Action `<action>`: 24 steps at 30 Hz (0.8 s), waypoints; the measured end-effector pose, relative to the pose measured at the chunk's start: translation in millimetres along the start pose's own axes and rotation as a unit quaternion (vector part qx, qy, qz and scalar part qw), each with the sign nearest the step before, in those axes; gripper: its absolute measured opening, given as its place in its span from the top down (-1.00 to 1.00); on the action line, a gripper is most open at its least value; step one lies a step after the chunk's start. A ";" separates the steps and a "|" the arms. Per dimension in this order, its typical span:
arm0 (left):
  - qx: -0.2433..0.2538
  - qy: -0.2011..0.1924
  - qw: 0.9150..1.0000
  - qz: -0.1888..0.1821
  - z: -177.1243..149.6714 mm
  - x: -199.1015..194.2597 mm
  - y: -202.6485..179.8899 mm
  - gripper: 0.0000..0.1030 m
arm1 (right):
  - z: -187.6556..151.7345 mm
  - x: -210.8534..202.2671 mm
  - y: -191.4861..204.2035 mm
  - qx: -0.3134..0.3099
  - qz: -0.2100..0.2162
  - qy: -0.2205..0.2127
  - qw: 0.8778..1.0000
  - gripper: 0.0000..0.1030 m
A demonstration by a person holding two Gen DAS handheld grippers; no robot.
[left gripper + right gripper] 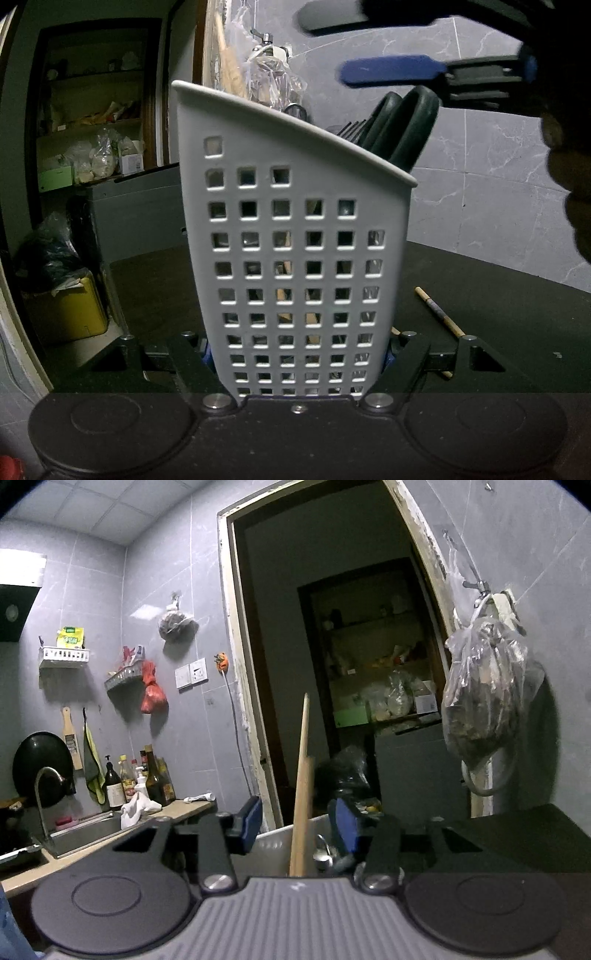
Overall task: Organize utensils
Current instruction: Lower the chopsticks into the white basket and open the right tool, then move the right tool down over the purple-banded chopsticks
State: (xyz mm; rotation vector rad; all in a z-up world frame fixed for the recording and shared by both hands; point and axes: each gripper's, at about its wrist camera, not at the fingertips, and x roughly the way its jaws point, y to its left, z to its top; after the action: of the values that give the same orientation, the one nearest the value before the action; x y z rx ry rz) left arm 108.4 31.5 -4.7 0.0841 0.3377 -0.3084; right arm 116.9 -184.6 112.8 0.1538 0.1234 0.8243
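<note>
A white perforated utensil holder (295, 236) stands on a dark table, clamped at its base between the fingers of my left gripper (297, 360). Black handles (406, 125) and fork tines stick out of its top. One chopstick (439, 312) lies on the table to its right. My right gripper (299, 825) is above the holder, also seen in the left wrist view (391, 70), with its blue pads apart. A wooden chopstick (303, 786) stands upright between the pads, touching neither, its lower end in the holder (273, 845).
A doorway (332, 664) opens onto a pantry with shelves. A plastic bag (484, 694) hangs on the tiled wall at the right. A sink (85, 830), bottles and a wok are at the left. A yellow box (70, 310) sits on the floor.
</note>
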 end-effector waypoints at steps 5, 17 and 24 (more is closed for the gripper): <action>0.000 0.000 1.000 0.000 0.0 0.3 -0.2 -0.47 | -1.0 -23.0 -5.0 0.002 -0.047 0.002 0.999 -0.68; 0.000 -0.001 1.000 0.000 0.2 -0.2 -0.2 -0.47 | -50.7 -42.9 -46.7 0.074 -0.259 0.175 0.947 -0.88; 0.000 -0.001 1.000 0.000 0.2 -0.3 -0.1 -0.47 | -84.7 -45.7 -54.7 0.114 -0.279 0.248 0.920 -0.85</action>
State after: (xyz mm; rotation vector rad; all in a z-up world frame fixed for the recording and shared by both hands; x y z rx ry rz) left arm 108.2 31.5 -4.4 0.0833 0.3365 -0.3083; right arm 111.2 -247.4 21.9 0.1164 0.7135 0.2567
